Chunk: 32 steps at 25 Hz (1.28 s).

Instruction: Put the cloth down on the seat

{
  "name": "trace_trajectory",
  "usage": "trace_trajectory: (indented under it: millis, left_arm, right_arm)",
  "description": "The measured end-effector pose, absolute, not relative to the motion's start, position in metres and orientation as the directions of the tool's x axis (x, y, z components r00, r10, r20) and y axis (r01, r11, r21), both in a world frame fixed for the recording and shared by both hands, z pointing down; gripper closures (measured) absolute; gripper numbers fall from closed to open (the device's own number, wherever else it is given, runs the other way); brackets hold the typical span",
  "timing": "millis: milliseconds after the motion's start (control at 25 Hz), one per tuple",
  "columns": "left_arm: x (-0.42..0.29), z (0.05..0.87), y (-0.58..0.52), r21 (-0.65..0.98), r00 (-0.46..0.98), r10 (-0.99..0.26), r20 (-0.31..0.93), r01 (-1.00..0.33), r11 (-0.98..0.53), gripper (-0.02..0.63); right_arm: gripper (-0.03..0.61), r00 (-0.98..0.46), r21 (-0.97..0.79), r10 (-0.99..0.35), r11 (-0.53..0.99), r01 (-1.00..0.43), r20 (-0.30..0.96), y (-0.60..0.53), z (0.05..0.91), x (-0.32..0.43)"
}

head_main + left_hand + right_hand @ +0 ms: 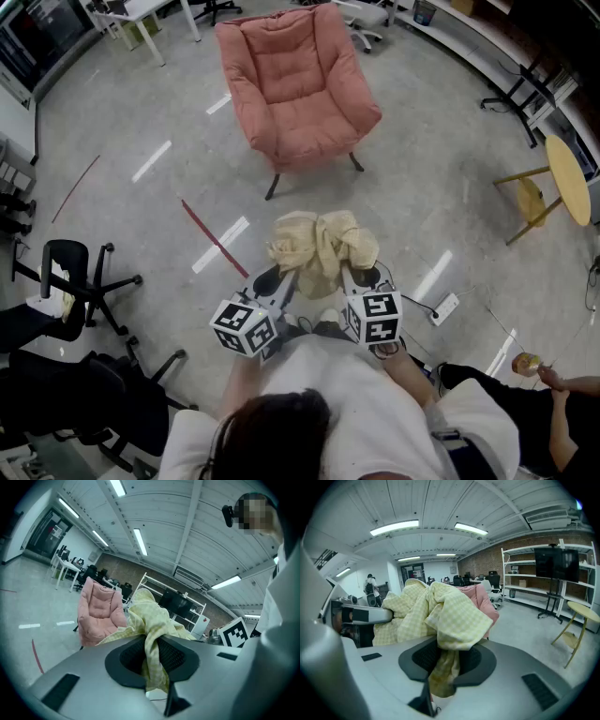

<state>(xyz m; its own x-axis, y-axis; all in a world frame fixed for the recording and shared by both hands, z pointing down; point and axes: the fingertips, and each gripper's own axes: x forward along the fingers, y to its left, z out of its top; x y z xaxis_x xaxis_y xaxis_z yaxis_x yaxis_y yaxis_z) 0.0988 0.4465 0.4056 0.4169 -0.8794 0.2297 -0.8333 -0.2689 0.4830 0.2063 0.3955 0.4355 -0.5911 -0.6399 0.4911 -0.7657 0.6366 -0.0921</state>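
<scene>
A pale yellow checked cloth (322, 246) hangs bunched in the air between my two grippers, well short of the pink padded armchair (295, 86) that stands further ahead on the floor. My left gripper (281, 278) is shut on one part of the cloth (151, 634), which runs down between its jaws. My right gripper (354, 276) is shut on another part of the cloth (445, 620), whose folds drape over its jaws. The armchair (99, 612) shows behind the cloth in the left gripper view, and only its pink edge (485, 603) in the right gripper view.
Black office chairs (80, 281) stand at the left. A round wooden side table (561, 183) is at the right, with a power strip (443, 308) on the floor near it. A seated person's hand (548, 377) shows at the lower right. Red tape (214, 237) marks the grey floor.
</scene>
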Motion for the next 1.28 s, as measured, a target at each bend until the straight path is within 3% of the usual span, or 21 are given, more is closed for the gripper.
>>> trace_trajectory:
  millis: [200,840,1280]
  left_arm:
    - [0.107,0.409,0.436,0.478,0.404,-0.885,0.233,-0.84,-0.258,0.531]
    - [0.126,0.405,0.394,0.456,0.38,-0.9,0.213,-0.853,-0.252,0.531]
    - [0.077,0.414,0.305,0.471,0.435,-0.879,0.193,-0.827,-0.306,0.531]
  right_arm:
    - [0.471,-0.631,-0.162,-0.604,0.648,-0.744,0.487,0.385,0.44,0.212]
    - [0.469,-0.652,-0.124,-0.608,0.681,-0.721,0.452,0.345,0.428,0.229]
    - [0.469,-0.614,-0.077,-0.646,0.658,-0.749,0.453,0.261,0.431,0.183]
